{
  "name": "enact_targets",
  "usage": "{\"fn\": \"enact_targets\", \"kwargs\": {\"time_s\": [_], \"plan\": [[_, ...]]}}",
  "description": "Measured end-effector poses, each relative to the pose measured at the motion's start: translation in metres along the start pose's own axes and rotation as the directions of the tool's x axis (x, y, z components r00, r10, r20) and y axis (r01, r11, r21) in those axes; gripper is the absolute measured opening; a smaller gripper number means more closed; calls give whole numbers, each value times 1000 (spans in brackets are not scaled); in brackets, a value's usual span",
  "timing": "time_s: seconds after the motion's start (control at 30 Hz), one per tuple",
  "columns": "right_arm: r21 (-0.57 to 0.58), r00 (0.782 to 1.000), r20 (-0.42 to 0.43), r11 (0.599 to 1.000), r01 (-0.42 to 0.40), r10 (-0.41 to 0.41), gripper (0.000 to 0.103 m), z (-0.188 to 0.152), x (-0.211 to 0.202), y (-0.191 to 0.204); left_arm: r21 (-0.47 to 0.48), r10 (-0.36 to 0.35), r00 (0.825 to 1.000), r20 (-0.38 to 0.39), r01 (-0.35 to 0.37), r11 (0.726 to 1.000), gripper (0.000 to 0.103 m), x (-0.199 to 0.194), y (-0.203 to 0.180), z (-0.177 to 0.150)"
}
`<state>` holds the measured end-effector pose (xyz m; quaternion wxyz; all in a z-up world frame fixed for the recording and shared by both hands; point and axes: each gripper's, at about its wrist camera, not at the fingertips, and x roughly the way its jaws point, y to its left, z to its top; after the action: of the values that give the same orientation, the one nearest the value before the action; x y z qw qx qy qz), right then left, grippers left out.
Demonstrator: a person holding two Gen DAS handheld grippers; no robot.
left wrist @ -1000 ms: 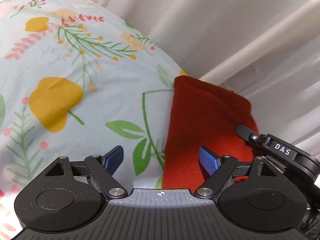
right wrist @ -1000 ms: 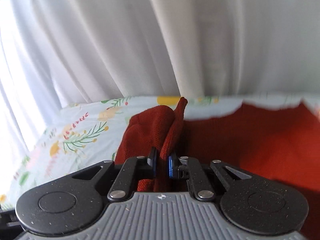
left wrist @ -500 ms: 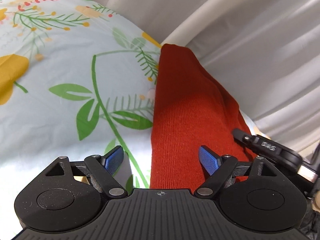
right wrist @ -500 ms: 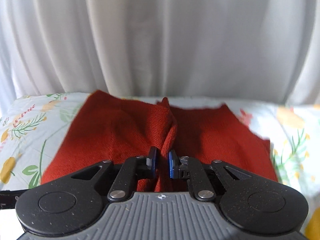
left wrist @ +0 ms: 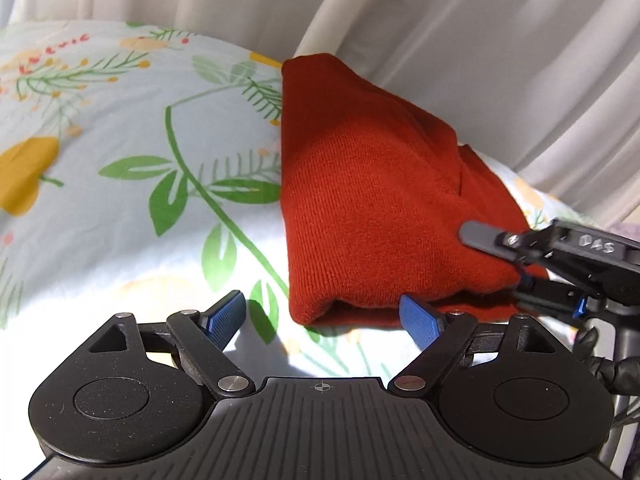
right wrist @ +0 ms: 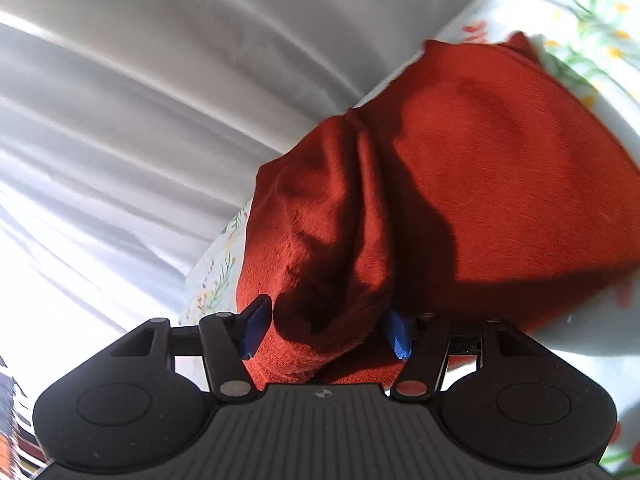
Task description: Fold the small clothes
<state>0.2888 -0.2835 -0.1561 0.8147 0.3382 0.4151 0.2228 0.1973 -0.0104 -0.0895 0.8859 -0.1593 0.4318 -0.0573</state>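
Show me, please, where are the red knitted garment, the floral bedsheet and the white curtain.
red knitted garment [left wrist: 360, 208]: left wrist view, top folded layer.
floral bedsheet [left wrist: 132, 200]: left wrist view, bare part left of the garment.
white curtain [right wrist: 140, 100]: right wrist view, folds.

This looks like a room in a home, most likely a bedroom or a soft-furnished corner of one. A pale cotton sheet [left wrist: 120, 128] printed with green leafy stems, yellow blooms and small red sprigs is spread over a softly rounded surface, though whether a bed or a cushioned top lies beneath cannot be told. Directly behind it hangs a white curtain [left wrist: 460, 32] in long loose folds, sunlight glowing through the cloth, and a knitted rust-red garment [left wrist: 360, 200] lies folded on the sheet as household laundry would.
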Motion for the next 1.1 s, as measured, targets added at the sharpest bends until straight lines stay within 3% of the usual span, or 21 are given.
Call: {"fn": "enact_targets", "kwargs": {"time_s": [0.03,0.1,0.13,0.23,0.27,0.33,0.4,0.43,0.6,0.7,0.8,0.93,0.97,1.03,1.07,1.1], "plan": [[-63,999,7,997,50,-49,19,-1,3,8,0,4,1000,4,-4,1000,89,2,-1,1],[-125,995,38,987,100,-96,17,-2,3,21,-20,18,1000,9,-18,1000,89,2,1,3],[-110,996,54,991,80,-75,16,-2,2,24,-37,21,1000,15,-21,999,89,2,3,4],[85,991,85,990,-111,104,14,6,-11,-1,-73,30,999,39,-27,997,90,-3,10,4],[109,992,87,989,-102,93,14,6,-11,-8,-75,36,999,35,-33,997,90,-3,12,4],[31,998,45,998,47,-48,13,5,-4,-10,-88,25,1000,10,-24,996,88,-4,17,3],[-41,998,-2,997,64,-64,17,3,1,-6,-118,-10,1000,-7,9,993,88,-10,26,6],[-54,998,-11,997,54,-55,24,5,-1,-5,-139,-18,1000,1,18,990,88,-15,30,8],[-11,994,100,999,47,-46,44,37,-16,-11,-249,15,997,82,6,969,92,-18,46,36],[-18,996,77,999,41,-39,56,58,4,-10,-314,17,998,63,3,950,96,8,50,43],[-26,998,33,998,61,-60,56,68,29,-9,-376,29,999,42,-11,927,96,30,52,44],[-29,1000,12,999,14,-13,56,69,39,-2,-391,12,998,63,13,920,98,39,50,43],[-48,1000,10,999,10,-10,54,68,42,2,-387,4,998,67,23,922,98,39,49,42],[-111,999,1,993,36,-36,35,68,51,11,-381,-20,998,68,45,923,98,40,47,41],[-141,998,3,988,64,-64,31,68,56,15,-379,-27,997,66,50,924,98,40,46,41],[-171,995,5,980,97,-98,18,65,58,20,-373,-30,998,64,51,926,98,40,44,40]]}}
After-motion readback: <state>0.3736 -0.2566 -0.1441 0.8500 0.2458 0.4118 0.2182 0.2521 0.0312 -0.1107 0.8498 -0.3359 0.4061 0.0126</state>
